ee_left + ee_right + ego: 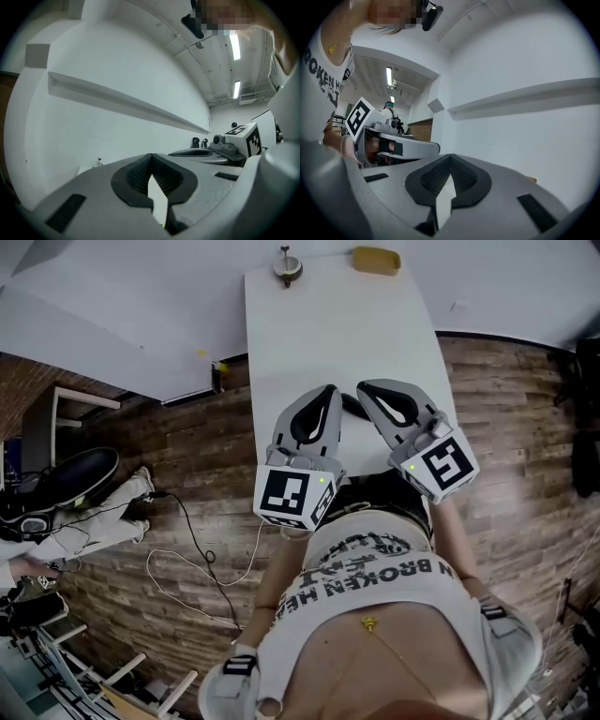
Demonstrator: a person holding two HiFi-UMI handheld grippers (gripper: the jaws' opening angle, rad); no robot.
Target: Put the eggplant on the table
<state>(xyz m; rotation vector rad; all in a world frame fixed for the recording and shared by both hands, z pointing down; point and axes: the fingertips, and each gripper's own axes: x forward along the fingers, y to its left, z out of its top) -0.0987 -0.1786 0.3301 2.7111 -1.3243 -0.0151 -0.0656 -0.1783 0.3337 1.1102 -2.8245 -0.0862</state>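
White table on a wood-plank floor, seen from above.
Left claw and right claw are held side by side over the near end, tips close together, each with its jaws pressed shut on nothing. Just under and between the tips lies a dark shape, possibly the eggplant, too hidden to tell its long axis or heading. Well beyond the tips, at the far end, are a small metal object and a flat yellow object.

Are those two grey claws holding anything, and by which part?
Nothing is held. The left gripper and the right gripper are both shut, jaws together with nothing between them.
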